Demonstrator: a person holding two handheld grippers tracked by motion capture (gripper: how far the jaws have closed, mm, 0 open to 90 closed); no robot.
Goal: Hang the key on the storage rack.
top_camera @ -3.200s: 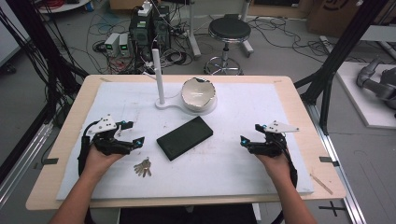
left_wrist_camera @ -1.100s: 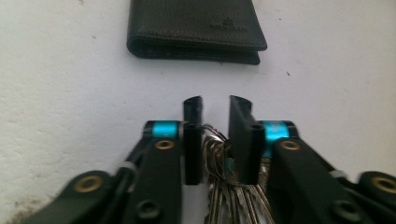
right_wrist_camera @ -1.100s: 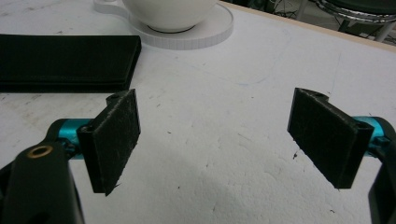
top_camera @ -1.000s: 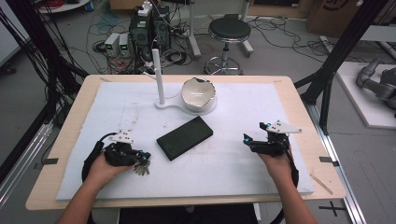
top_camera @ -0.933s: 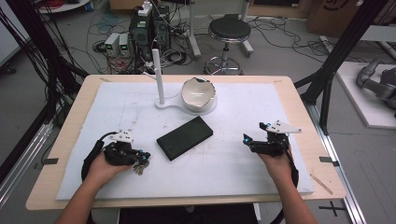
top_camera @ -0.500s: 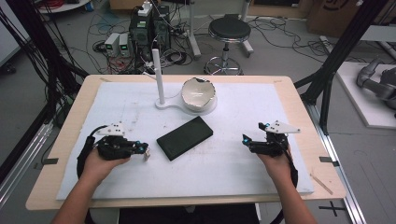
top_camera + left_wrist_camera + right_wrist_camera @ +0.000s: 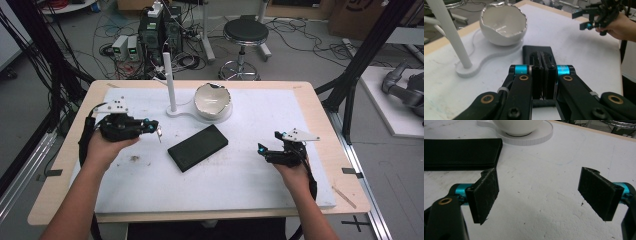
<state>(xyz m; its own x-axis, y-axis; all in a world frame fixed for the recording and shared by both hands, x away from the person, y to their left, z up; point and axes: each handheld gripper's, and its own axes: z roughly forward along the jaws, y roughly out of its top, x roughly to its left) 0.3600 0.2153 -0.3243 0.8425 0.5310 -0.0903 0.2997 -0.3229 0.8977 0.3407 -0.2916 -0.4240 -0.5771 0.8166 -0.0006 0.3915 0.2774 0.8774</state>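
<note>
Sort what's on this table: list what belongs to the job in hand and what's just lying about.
In the job: left gripper, shut on the keys, which hang above the table.

Lying about: black case; white bowl; white post on its base; right gripper, open, holding nothing.

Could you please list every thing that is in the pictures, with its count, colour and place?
keys: one bunch, silvery, hanging from the left tongs above the table
case: one, black, flat at the table's middle
bowl: one, white with jagged rim, far middle, on the stand's base
stand: one, white, upright post left of the bowl
table: one, white sheet on wood
stool: one, black seat, on the floor beyond the table
left tongs: one, black, shut on the keys
right tongs: one, black, open, at the right
</note>
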